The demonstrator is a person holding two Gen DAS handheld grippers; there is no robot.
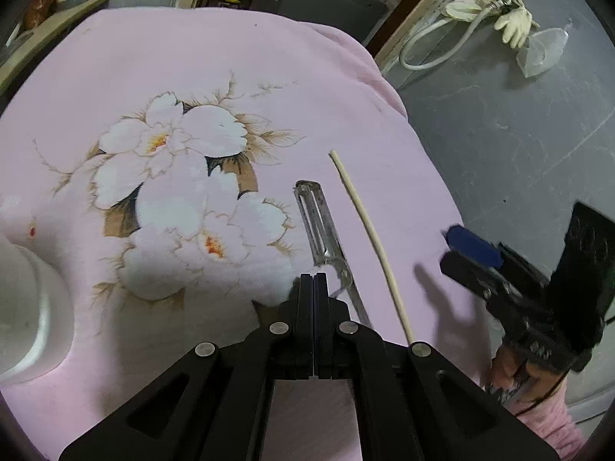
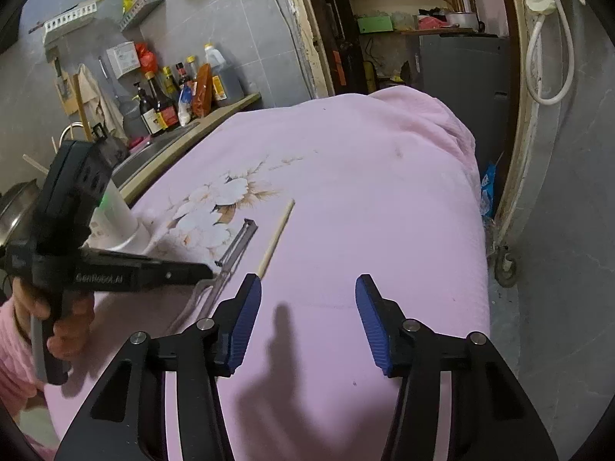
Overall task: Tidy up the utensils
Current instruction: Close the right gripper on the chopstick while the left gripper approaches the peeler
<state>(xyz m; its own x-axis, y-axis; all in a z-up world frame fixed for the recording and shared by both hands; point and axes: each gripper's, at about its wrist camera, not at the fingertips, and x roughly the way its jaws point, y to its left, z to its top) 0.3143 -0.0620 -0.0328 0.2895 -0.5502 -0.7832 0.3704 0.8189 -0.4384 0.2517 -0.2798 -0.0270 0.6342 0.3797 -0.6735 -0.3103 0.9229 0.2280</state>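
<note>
A metal peeler [image 1: 321, 226] lies on the pink flowered cloth [image 1: 153, 77], with a single pale chopstick [image 1: 365, 226] just to its right. My left gripper [image 1: 314, 282] is shut and empty, its tips just left of the peeler's handle. In the right wrist view the peeler [image 2: 240, 244] and the chopstick [image 2: 276, 236] lie ahead and to the left. My right gripper [image 2: 307, 288] is open and empty above the cloth, to the right of the chopstick. The left gripper [image 2: 203, 271] shows there by the peeler's handle.
A white cup-like holder [image 1: 27, 299] stands on the cloth at the left, also in the right wrist view [image 2: 119, 215]. A counter with sauce bottles [image 2: 173, 92] lies beyond the table. Grey floor [image 1: 499, 134] and a hose [image 1: 434, 46] are to the right.
</note>
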